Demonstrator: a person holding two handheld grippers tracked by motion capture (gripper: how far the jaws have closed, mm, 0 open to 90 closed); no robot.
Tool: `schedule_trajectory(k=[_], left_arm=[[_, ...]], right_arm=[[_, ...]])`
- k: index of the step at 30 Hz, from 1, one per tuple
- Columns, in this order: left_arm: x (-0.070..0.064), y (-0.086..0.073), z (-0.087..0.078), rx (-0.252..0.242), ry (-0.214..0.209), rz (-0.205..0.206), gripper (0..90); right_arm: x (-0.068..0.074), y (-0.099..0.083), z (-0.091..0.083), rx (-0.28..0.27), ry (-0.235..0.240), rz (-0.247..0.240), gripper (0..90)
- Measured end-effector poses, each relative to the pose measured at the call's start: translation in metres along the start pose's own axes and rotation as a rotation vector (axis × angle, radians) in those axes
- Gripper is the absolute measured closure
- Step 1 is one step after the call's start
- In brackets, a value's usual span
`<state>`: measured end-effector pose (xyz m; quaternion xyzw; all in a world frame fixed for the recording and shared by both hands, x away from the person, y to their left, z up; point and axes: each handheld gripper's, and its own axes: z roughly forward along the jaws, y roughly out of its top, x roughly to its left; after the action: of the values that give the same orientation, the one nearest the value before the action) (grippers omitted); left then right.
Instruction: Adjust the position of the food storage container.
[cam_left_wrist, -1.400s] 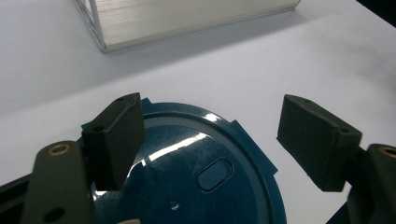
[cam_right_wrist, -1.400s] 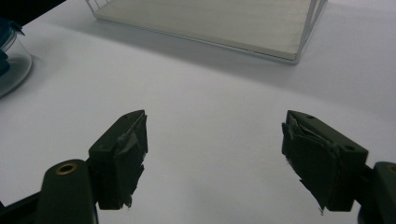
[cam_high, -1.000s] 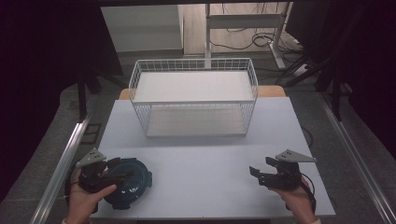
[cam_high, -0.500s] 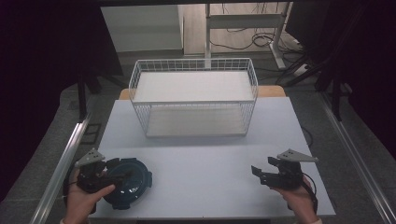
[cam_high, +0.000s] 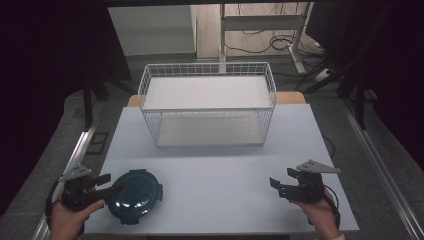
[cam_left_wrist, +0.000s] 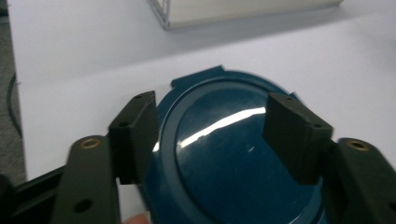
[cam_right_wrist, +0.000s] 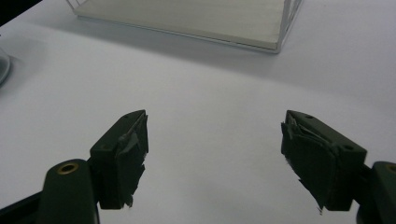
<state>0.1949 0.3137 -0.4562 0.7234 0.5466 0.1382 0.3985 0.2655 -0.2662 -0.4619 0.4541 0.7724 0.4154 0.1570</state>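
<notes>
A dark blue round lid (cam_high: 134, 195) lies on the white table (cam_high: 215, 170) at the front left. My left gripper (cam_high: 107, 186) is open at the lid's left side. In the left gripper view the blue lid (cam_left_wrist: 233, 163) lies under and between the spread jaws of the left gripper (cam_left_wrist: 217, 135); one jaw is at its rim, the other over its dome. My right gripper (cam_high: 277, 187) is open over bare table at the front right. In the right gripper view the right gripper (cam_right_wrist: 215, 154) holds nothing.
A white wire basket (cam_high: 207, 102) stands across the far middle of the table, and its near wire corner (cam_right_wrist: 275, 46) appears in the right gripper view. Bare table stretches between the two grippers. The table's front edge is just under both hands.
The left gripper has shifted slightly to the left, away from the lid's centre. The lid and the right gripper have stayed put.
</notes>
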Motion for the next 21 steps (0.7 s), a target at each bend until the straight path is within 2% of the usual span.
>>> schedule_trajectory(k=[1,3,8,10,11,13,18,21], left_arm=[[0.001,-0.002,0.0,0.011,0.002,0.004,41.7],[0.003,-0.004,-0.001,0.028,0.015,0.013,44.5],[0.008,-0.01,-0.002,0.049,0.044,0.011,61.7],[0.011,-0.012,-0.004,0.062,0.053,0.012,70.5],[0.013,-0.013,-0.005,0.066,0.056,0.012,80.5],[0.014,-0.015,-0.006,0.072,0.055,0.015,86.3],[0.021,-0.022,-0.009,0.092,0.081,0.006,89.6],[0.027,-0.026,-0.008,0.112,0.116,-0.009,89.8]], right_arm=[[0.0,0.0,0.0,0.004,-0.003,0.0,22.6],[0.0,0.0,0.001,0.006,-0.004,-0.001,22.6],[-0.002,-0.001,0.001,0.007,-0.008,0.0,22.6],[-0.002,-0.001,0.002,0.009,-0.01,0.0,22.7],[-0.002,-0.002,0.002,0.014,-0.014,-0.002,22.8],[-0.002,-0.002,0.002,0.017,-0.017,-0.004,22.8],[-0.002,-0.002,0.003,0.021,-0.018,-0.004,22.8],[-0.002,-0.003,0.004,0.025,-0.017,-0.004,22.8]])
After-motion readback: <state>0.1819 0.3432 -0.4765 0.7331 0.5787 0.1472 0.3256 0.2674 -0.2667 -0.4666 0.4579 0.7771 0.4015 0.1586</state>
